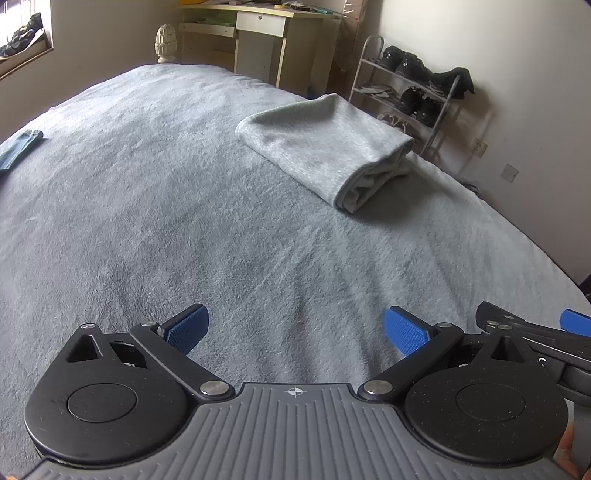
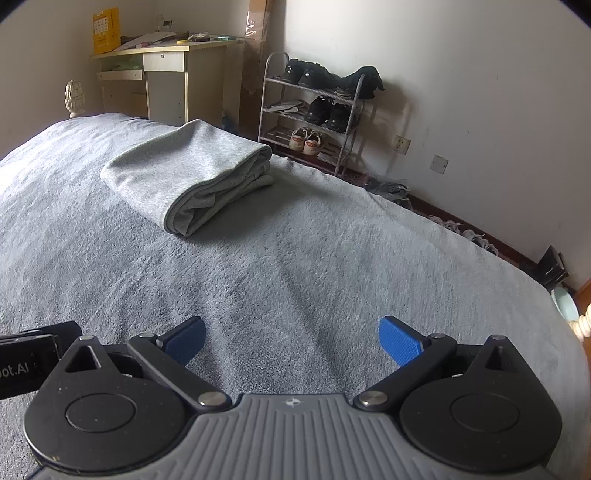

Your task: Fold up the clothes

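My folded grey garment (image 2: 186, 177) lies on the blue-grey bedspread (image 2: 295, 266), a thick bundle with its layered open end turned toward me and its rounded fold away, close to the bed edge that faces the shoe rack (image 2: 314, 110). The only writing I can read is "oot.AI" on the black body of my left gripper's side, seen at the left rim of the right wrist view; a yellow box (image 2: 106, 30) on the desk (image 2: 166, 70) carries print too small to make out. My left gripper (image 1: 295, 330) is spread wide, blue pads (image 1: 186, 328) well apart, holding nothing and hovering above bare bedspread short of the garment. My right gripper (image 2: 291, 339) is just as wide and equally empty, just beside the left one. Between both tools and the garment the bedspread is flat and unoccupied. Beyond the garment the bed ends toward the desk, and on the shoe-rack side it drops to the floor. A small blue denim piece (image 1: 18, 149) lies at the opposite edge, well apart from the garment.
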The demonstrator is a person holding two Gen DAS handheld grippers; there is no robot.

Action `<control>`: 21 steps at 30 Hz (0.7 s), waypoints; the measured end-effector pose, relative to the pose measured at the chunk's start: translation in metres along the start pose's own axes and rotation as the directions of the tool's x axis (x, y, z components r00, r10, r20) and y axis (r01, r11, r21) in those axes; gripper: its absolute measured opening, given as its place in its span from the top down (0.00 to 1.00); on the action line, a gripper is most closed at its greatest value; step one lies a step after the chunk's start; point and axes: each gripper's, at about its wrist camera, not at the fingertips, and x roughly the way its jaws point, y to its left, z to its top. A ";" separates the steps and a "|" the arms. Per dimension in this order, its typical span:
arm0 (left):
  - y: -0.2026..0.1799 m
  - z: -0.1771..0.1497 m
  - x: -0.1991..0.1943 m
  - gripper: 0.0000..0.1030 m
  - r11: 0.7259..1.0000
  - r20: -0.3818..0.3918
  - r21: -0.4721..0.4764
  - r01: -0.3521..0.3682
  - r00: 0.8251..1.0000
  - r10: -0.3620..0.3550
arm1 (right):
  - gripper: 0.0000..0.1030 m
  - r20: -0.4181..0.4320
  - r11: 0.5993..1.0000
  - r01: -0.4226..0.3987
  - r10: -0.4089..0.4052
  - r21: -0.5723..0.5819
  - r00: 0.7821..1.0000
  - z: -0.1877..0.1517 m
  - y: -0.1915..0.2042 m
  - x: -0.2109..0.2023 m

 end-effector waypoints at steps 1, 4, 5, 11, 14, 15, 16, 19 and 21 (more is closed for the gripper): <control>0.000 0.000 0.000 0.00 1.000 0.000 0.001 0.000 1.000 0.000 | 0.00 0.001 1.000 0.000 0.000 -0.001 1.000 0.000 0.000 0.000; -0.001 0.000 -0.001 0.00 1.000 0.000 0.003 0.001 1.000 -0.001 | 0.00 0.003 1.000 -0.001 0.001 -0.003 1.000 0.000 0.000 -0.001; -0.001 -0.001 -0.001 0.00 1.000 0.000 0.003 0.000 1.000 0.000 | 0.00 0.003 1.000 -0.001 0.001 -0.003 1.000 0.000 0.000 -0.001; -0.002 0.000 -0.001 0.00 1.000 -0.001 0.005 -0.002 1.000 0.002 | 0.00 0.000 1.000 -0.002 0.002 0.000 1.000 -0.001 0.000 0.000; -0.003 -0.001 -0.001 0.00 1.000 0.001 0.007 -0.002 1.000 0.002 | 0.00 0.000 1.000 -0.002 0.002 0.000 1.000 -0.001 0.000 0.000; -0.003 -0.001 -0.001 0.00 1.000 0.001 0.008 -0.002 1.000 0.002 | 0.00 0.000 1.000 -0.002 0.002 0.000 1.000 -0.001 0.000 0.000; -0.003 -0.001 -0.001 0.00 1.000 0.001 0.008 -0.002 1.000 0.002 | 0.00 0.000 1.000 -0.002 0.002 0.001 1.000 -0.001 -0.001 0.000; -0.004 -0.002 -0.002 0.00 1.000 0.002 0.007 -0.004 1.000 0.004 | 0.00 0.000 1.000 -0.003 0.003 0.001 1.000 -0.002 -0.001 0.000; -0.004 -0.001 -0.002 0.00 1.000 0.001 0.007 -0.004 1.000 0.004 | 0.01 -0.002 1.000 -0.002 0.002 0.002 1.000 -0.002 -0.001 0.000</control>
